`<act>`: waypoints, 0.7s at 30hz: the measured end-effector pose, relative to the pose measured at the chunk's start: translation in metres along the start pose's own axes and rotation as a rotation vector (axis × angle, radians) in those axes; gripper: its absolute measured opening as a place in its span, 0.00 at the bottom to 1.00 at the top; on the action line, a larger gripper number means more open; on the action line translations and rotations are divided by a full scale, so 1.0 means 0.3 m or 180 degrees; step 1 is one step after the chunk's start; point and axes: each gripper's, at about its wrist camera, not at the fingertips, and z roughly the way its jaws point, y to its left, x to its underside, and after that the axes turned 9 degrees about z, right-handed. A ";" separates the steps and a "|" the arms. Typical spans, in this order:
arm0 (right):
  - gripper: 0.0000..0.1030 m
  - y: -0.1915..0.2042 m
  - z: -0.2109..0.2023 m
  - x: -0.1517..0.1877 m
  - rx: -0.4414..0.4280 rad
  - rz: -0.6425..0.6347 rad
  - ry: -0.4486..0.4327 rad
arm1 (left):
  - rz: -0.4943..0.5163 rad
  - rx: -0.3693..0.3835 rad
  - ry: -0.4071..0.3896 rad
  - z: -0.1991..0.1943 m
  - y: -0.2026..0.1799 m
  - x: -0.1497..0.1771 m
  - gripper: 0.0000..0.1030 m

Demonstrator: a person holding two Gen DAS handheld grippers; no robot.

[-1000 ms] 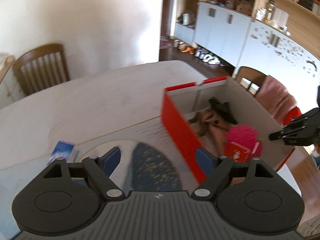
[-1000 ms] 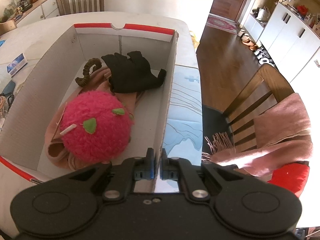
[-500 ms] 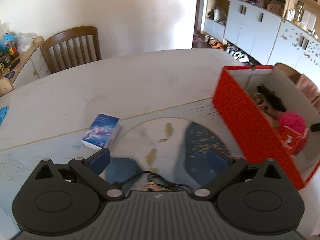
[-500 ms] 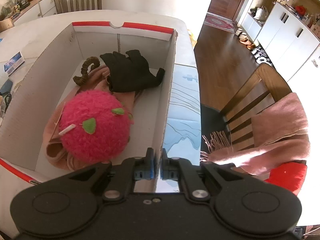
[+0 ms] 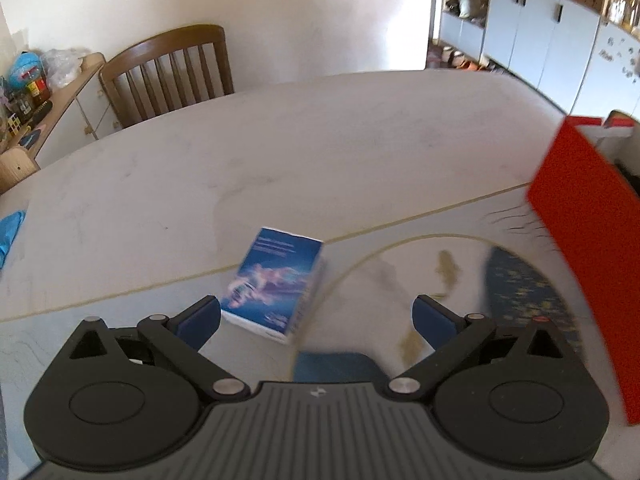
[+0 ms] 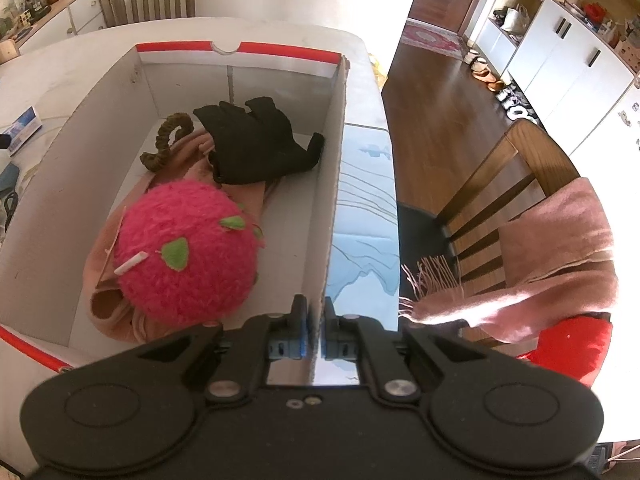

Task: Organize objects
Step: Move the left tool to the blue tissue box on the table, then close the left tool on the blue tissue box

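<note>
Likely the small blue-and-white carton (image 5: pixel 276 284) is handling as a light, stiff thing: a thin paperboard pack with flat faces and square edges, smooth enough to be slipping a little under hard pads and soft enough to be denting if squeezed hard. Its two long side walls are offering the best hold, taken across the narrow width near the middle so that it is not tipping. It is lying flat on the desk (image 5: pixel 320 152), just ahead of the left tongs (image 5: pixel 316 320) and a little toward their left finger, untouched. Its top is showing a deep blue field with a pale cloudy swirl and some lines of white print, which motion blur is making unreadable.

Those left tongs are standing spread wide with nothing between the pads. The right tongs (image 6: pixel 316 332) are pinching the near end of the cardboard wall of the red-trimmed box (image 6: pixel 334 184), which is running straight ahead from them. Ahead and to their left, inside the box, a fuzzy pink ball (image 6: pixel 184 252), a black glove (image 6: pixel 256 144) and a tan cloth (image 6: pixel 120 304) are lying together.
</note>
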 end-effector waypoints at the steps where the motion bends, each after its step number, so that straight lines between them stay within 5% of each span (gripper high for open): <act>1: 0.06 0.001 0.000 -0.001 0.0008 0.0001 0.0004 | 0.0007 -0.0010 0.0026 0.020 0.007 -0.005 1.00; 21: 0.07 0.020 0.007 -0.008 0.0132 0.0034 0.0071 | -0.0123 0.0050 0.0208 0.210 0.091 -0.020 0.97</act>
